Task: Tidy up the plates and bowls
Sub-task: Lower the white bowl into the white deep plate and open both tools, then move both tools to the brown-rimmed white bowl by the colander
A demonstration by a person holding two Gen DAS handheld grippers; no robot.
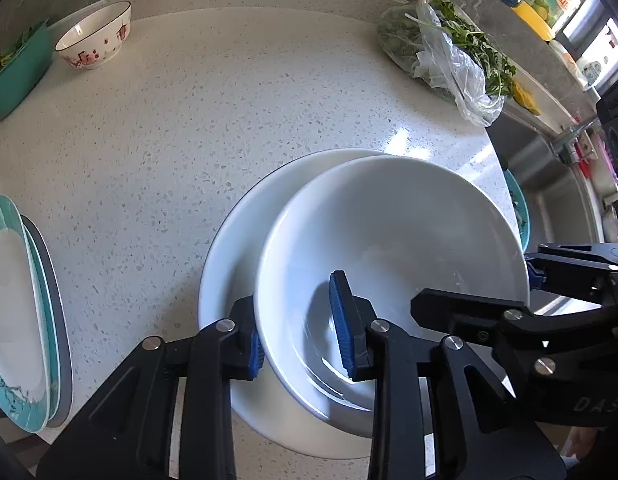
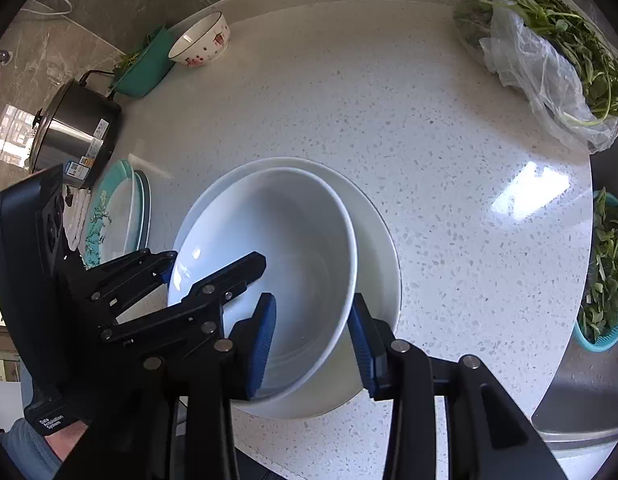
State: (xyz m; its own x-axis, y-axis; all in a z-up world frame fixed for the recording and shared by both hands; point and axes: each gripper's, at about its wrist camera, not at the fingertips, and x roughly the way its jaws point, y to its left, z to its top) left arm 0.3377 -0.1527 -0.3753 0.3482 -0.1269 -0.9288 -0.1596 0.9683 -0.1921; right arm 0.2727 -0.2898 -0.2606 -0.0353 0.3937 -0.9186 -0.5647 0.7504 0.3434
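Left wrist view: a white bowl (image 1: 389, 264) sits inside a larger white bowl (image 1: 237, 248) on the speckled countertop (image 1: 189, 120), at the near right of the surface, close to the counter's curved edge by the sink (image 1: 557, 184). The upper bowl is offset to the right within the lower one. The left gripper (image 1: 301, 332) straddles the near-left rim of the upper bowl, one blue pad (image 1: 343, 320) inside the bowl and the other outside the wall. The pads stand apart, and a gap shows between the inner pad and the bowl wall; no clamping is evident.

Right wrist view: the right gripper (image 2: 313, 340) straddles the near-right rim of the same bowl, one pad inside and one outside. Its jaws stand apart and neither pad visibly presses on the rim.

Other items recorded: a stack of teal-rimmed plates (image 1: 25, 312) at the near left; a patterned bowl (image 1: 95, 36) at the far left, just beside a teal container (image 1: 17, 76); a plastic bag of greens (image 1: 449, 52) at the far right; a metal pot (image 2: 77, 128) at the left edge; a teal basket of greens (image 2: 605, 272) at the right, in the sink area.
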